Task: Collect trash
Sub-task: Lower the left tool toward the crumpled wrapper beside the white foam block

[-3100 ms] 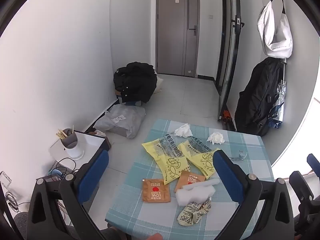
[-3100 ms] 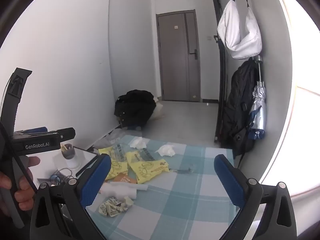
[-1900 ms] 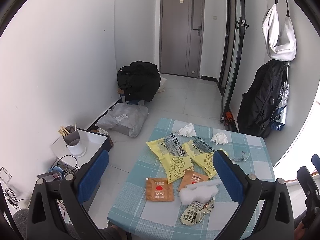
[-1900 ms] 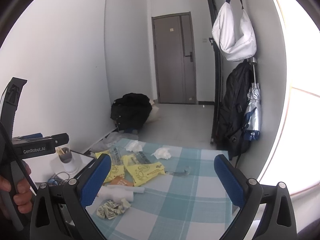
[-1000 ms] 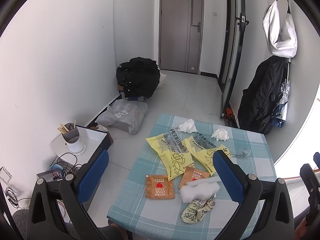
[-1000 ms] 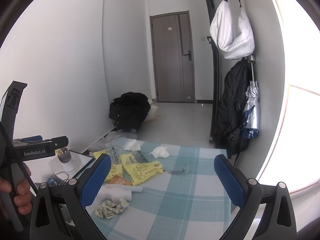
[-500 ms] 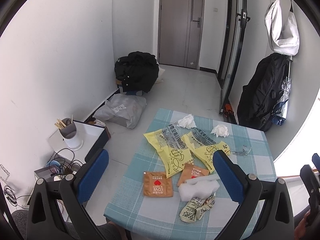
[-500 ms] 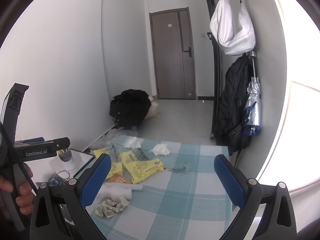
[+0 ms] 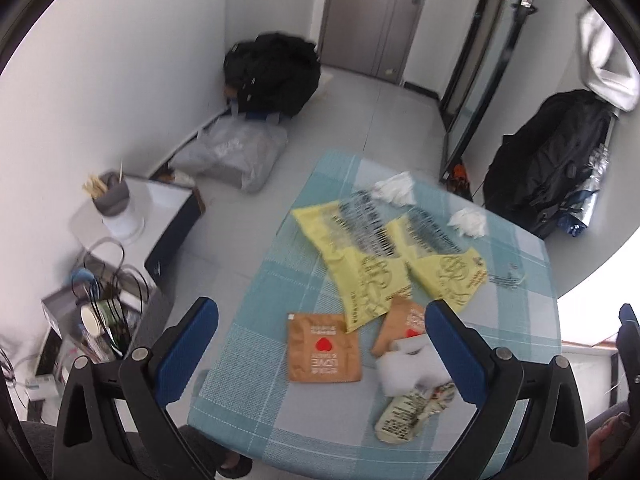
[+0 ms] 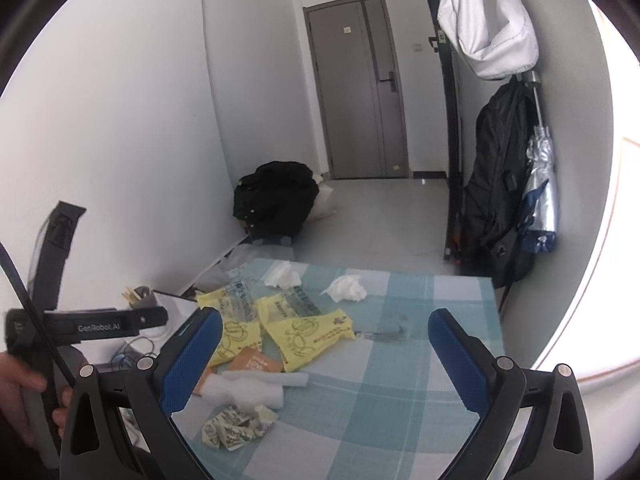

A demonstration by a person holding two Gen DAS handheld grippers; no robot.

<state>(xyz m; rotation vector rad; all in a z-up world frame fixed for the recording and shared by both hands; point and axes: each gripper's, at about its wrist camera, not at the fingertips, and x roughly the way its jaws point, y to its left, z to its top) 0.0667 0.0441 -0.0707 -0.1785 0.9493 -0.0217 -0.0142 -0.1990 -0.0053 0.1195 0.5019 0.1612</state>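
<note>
Trash lies scattered on a teal checked table (image 9: 288,264) (image 10: 400,400). Two yellow plastic bags (image 9: 360,252) (image 10: 304,332) overlap in the middle, with two white crumpled tissues (image 9: 394,188) (image 10: 346,289) behind them. Nearer lie a brown packet with a red heart (image 9: 323,348), a second brown packet (image 9: 402,326), a white foam piece (image 9: 410,368) (image 10: 248,388) and a crumpled printed wrapper (image 9: 408,414) (image 10: 236,426). My left gripper (image 9: 322,354) hovers open above the table's near edge. My right gripper (image 10: 324,354) is open too, higher and further back.
A low white side table (image 9: 160,208) with a grey cup of sticks (image 9: 108,200) stands left of the table, cables and a box below it. On the floor lie a black bag (image 9: 276,72) and a grey parcel (image 9: 232,152). A black backpack (image 10: 500,188) hangs at right.
The left gripper has tilted downward and moved closer over the table, so the trash looks larger and blurred. The right view has barely shifted.
</note>
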